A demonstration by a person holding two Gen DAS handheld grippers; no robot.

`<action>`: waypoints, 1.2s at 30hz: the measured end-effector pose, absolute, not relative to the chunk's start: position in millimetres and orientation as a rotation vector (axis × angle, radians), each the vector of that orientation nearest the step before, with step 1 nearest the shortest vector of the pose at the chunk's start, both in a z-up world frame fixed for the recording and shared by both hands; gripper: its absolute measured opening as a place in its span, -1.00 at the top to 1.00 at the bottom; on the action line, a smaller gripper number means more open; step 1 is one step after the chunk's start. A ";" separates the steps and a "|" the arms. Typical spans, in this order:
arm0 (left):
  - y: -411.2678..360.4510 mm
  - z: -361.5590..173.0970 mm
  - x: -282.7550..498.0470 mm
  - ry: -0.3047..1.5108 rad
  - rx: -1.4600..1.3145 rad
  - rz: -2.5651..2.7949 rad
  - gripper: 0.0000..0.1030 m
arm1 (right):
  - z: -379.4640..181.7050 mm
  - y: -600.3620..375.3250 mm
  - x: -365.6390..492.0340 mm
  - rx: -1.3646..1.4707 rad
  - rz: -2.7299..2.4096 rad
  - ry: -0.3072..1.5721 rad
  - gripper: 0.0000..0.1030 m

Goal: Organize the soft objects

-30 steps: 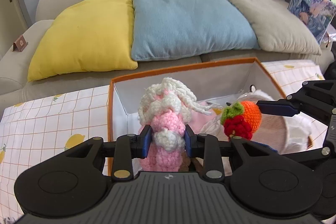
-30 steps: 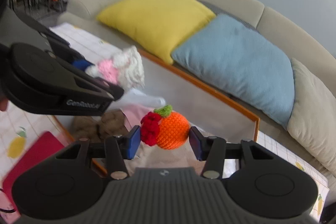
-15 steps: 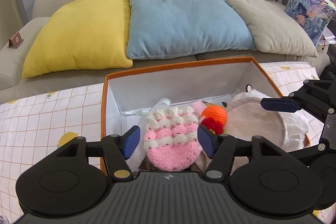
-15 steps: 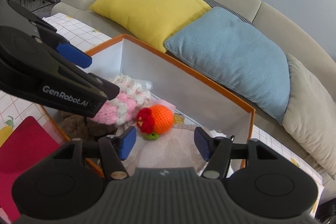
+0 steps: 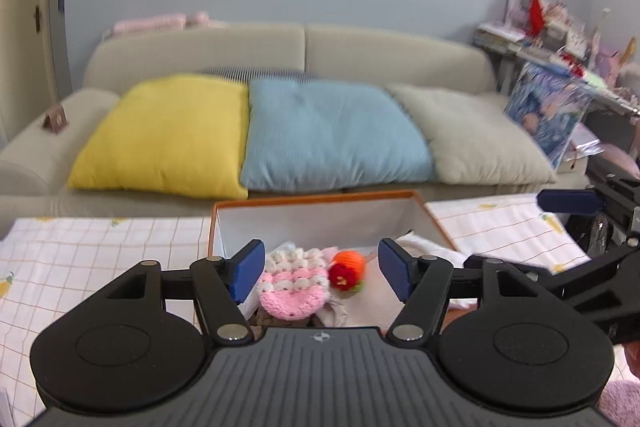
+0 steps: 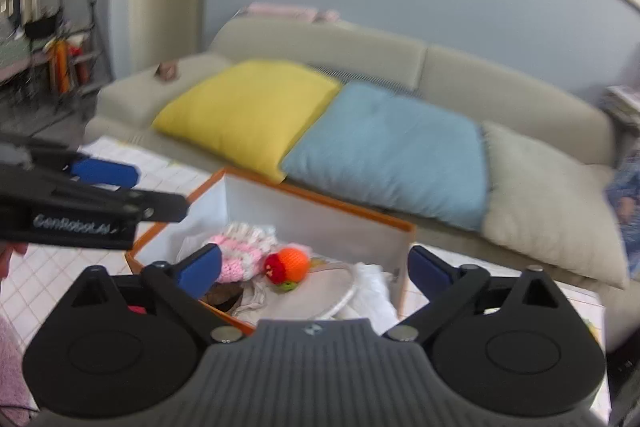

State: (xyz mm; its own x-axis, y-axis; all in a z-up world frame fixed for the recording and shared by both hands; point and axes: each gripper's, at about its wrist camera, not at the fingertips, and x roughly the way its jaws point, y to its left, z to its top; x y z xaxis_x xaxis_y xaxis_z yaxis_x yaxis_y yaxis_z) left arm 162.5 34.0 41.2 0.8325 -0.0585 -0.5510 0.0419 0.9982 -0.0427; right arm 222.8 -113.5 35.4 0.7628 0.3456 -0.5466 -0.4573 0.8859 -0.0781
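Orange-rimmed box (image 5: 320, 195): one, white inside, on the checked lemon-print cloth (image 5: 92, 251) over the counter.
Crochet toys: two in the box, touching. Pink-and-white piece (image 5: 294, 285) lies flat in striped rows; orange ball (image 5: 350, 263) has a red flower and green leaf on its near side.
Other contents: beige fabric (image 6: 304, 301), white cloth (image 6: 370, 287), something brown, too hidden to identify.
Left tool (image 5: 322, 269): fingers spread wide, holding nothing, above the box.
Right tool (image 6: 314, 269): same, spread wide, nothing between the fingers.
Cushions: three on the beige sofa (image 5: 392, 51) – yellow (image 5: 164, 137), blue (image 5: 328, 135), beige (image 5: 476, 139).
Room: blue-grey wall, framed pictures, cluttered shelf at right.
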 end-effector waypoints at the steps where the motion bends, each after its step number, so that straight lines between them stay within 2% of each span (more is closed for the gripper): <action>1: 31.0 43.6 152.1 0.565 -0.025 -0.055 -0.51 | 39.5 -116.2 208.1 -0.220 0.399 0.525 -0.95; 7: 12.9 46.3 101.1 0.500 -0.035 -0.071 -0.54 | 45.0 -131.4 139.2 -0.236 0.290 0.432 -0.95; 15: 1.4 28.5 53.5 0.511 -0.061 -0.033 -0.54 | 40.3 -161.1 80.2 -0.112 0.247 0.512 -0.95; 19: 0.2 15.0 37.1 0.583 -0.083 -0.006 -0.54 | 26.8 -166.7 55.2 -0.089 0.198 0.539 -0.95; 27: -15.2 -4.9 17.7 0.581 -0.001 0.133 -0.55 | -0.8 -162.4 45.9 -0.106 0.126 0.617 -0.95; 28: -14.6 -6.8 18.9 0.587 -0.012 0.120 -0.57 | -4.8 -161.6 45.6 -0.112 0.127 0.626 -0.95; 30: -16.5 -11.8 21.2 0.611 0.013 0.119 -0.75 | -12.2 -159.2 43.0 -0.124 0.128 0.634 -0.95; 36: -29.5 -27.4 19.9 0.673 0.121 0.107 -0.76 | -24.6 -163.3 43.5 -0.098 0.116 0.668 -0.95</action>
